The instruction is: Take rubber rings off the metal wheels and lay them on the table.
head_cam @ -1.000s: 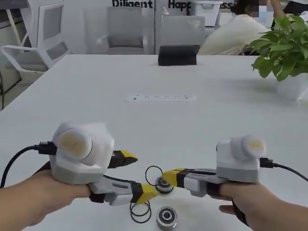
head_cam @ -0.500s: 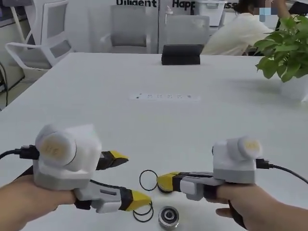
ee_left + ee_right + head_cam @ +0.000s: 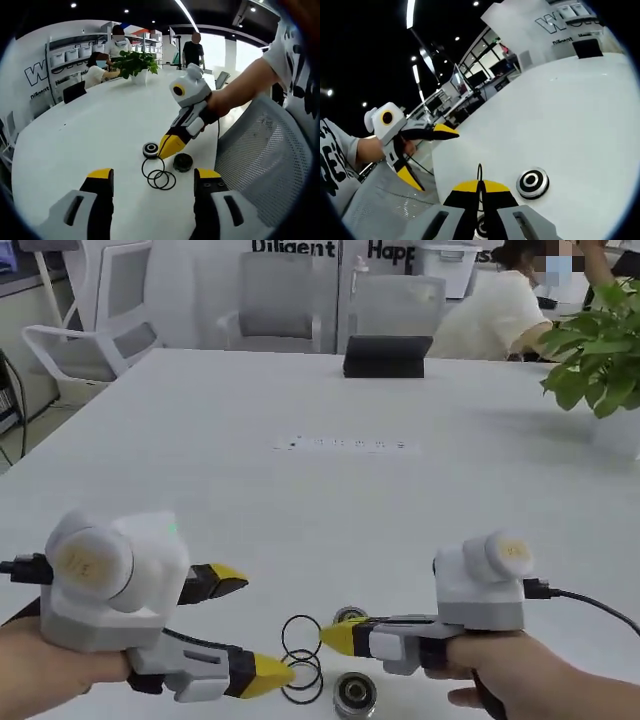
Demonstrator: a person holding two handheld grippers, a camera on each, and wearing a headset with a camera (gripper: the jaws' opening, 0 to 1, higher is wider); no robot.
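Head view: the left hand-held gripper point(image 3: 262, 626) has backed away open, leaving the right hand-held gripper point(image 3: 330, 637) pinching a freed ring point(image 3: 284, 633) beside the wheel point(image 3: 348, 616), ready for the tabletop point(image 3: 330, 510)

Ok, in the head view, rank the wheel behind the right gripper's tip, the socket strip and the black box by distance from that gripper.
1. The wheel, just behind the tip of the right gripper.
2. The socket strip, in the middle of the table.
3. The black box, at the far edge.
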